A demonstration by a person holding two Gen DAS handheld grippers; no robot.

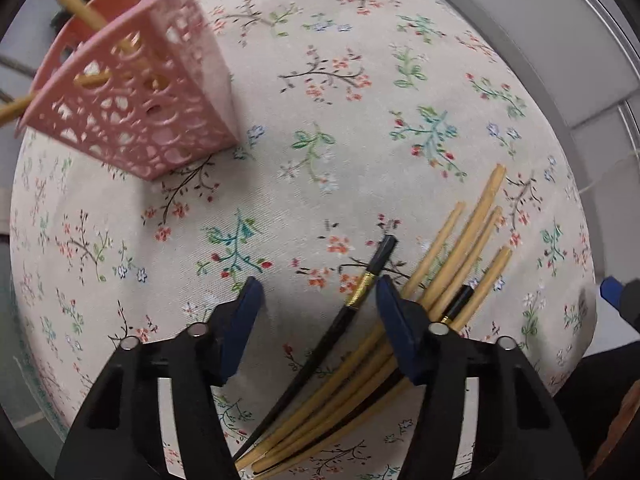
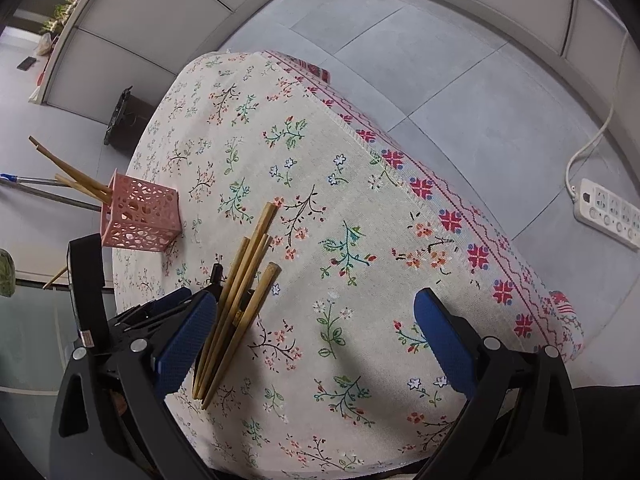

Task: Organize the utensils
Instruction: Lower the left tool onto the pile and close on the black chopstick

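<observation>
Left gripper point(image 1: 316, 300), black frame with blue pads, pointed straight down over the floral tablecloth point(image 1: 320, 128). Jaws part-way apart; a black chopstick with a gold band point(image 1: 362, 284) lying on the cloth between the pads, close beside the right-hand pad; contact with that pad cannot be told, no contact at the other. Nothing gripped. Just beyond the same pad, a fanned bundle of tan bamboo chopsticks point(image 1: 472, 236) flat on the cloth, with a second black gold-banded chopstick point(image 1: 456, 304) among them.

Right gripper point(image 2: 316, 340), same black-and-blue build, angled down at the table, jaws spread wide, only bare cloth between the pads. Released, holding nothing. Bamboo bundle point(image 2: 248, 276) just beside its left pad, not between the jaws.

Farther across the table: pink perforated plastic square holder point(image 1: 140, 108), upright near the table edge, well apart from the loose bundle. Several bamboo chopsticks standing in it point(image 2: 72, 176), leaning outward over the rim.

Beyond the table edge: grey tiled floor point(image 2: 440, 60), with a white power strip point(image 2: 608, 212) and cable lying on it.
</observation>
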